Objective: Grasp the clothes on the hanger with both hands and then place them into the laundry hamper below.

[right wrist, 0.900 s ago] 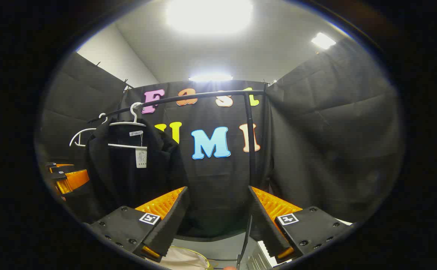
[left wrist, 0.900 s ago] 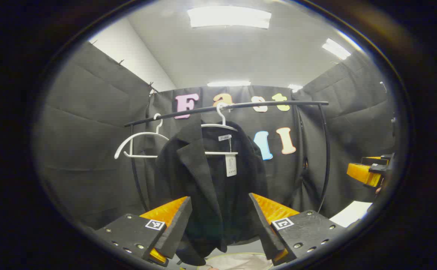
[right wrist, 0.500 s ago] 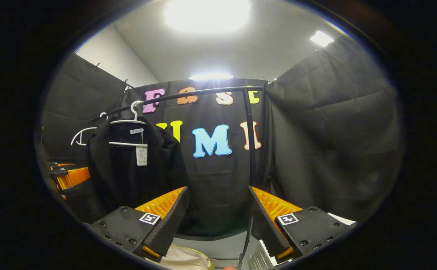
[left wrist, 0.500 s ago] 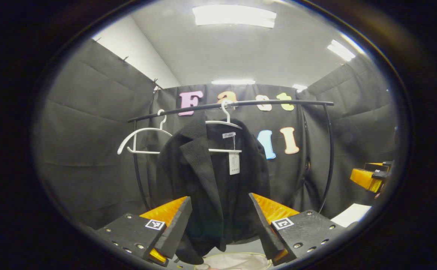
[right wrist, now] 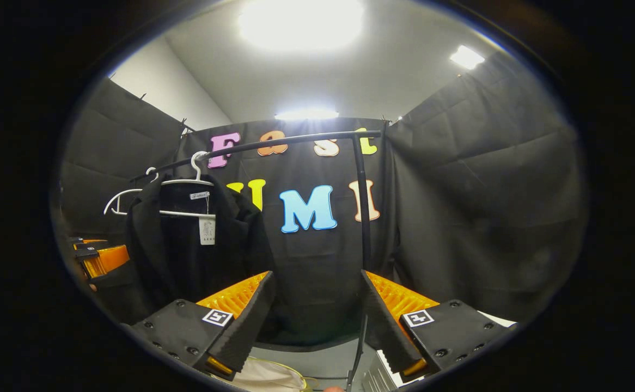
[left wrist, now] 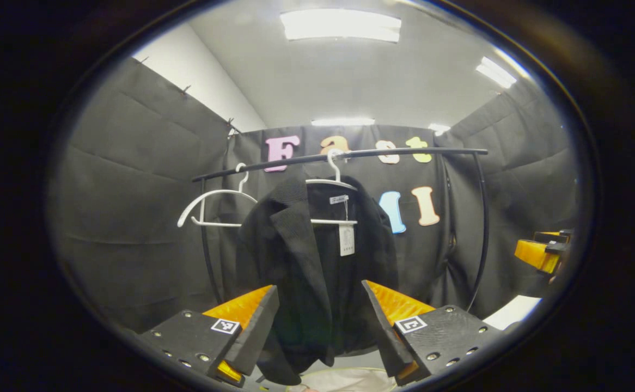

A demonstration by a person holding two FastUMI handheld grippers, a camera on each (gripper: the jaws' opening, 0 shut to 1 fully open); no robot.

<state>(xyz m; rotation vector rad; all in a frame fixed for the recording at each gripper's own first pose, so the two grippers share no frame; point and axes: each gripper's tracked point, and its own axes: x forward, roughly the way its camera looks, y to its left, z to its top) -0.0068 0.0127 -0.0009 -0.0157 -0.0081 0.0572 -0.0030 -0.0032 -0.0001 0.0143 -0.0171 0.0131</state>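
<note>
Since the earlier frames, the rack and the garment had shifted slightly rightward and lower in the left gripper view, while the right hand-held gripper had dropped a little at that view's right edge. In the right gripper view the rail had sunk slightly in frame.

A black jacket (left wrist: 317, 261) was seen hanging on a white hanger (left wrist: 333, 185) hooked over the black rail (left wrist: 350, 155) of a clothes rack. A second, empty white hanger (left wrist: 214, 204) was hung beside it, nearer the rail's end. A small sewn label (left wrist: 339, 199) was visible at the collar and a white paper tag (left wrist: 346, 240) was dangling below it; the writing on both was too small to be read.

The left hand-held gripper (left wrist: 320, 321) was held wide open, its fingers apart and nothing between them, with the jacket ahead of it and untouched. The right hand-held gripper (right wrist: 317, 316) was likewise spread wide and empty, pointed at the cloth wall beside the rack's upright post (right wrist: 364, 207), well apart from the jacket (right wrist: 187, 250).

The pale rim of the laundry hamper (left wrist: 345, 378) was glimpsed below the jacket's hem.
</note>
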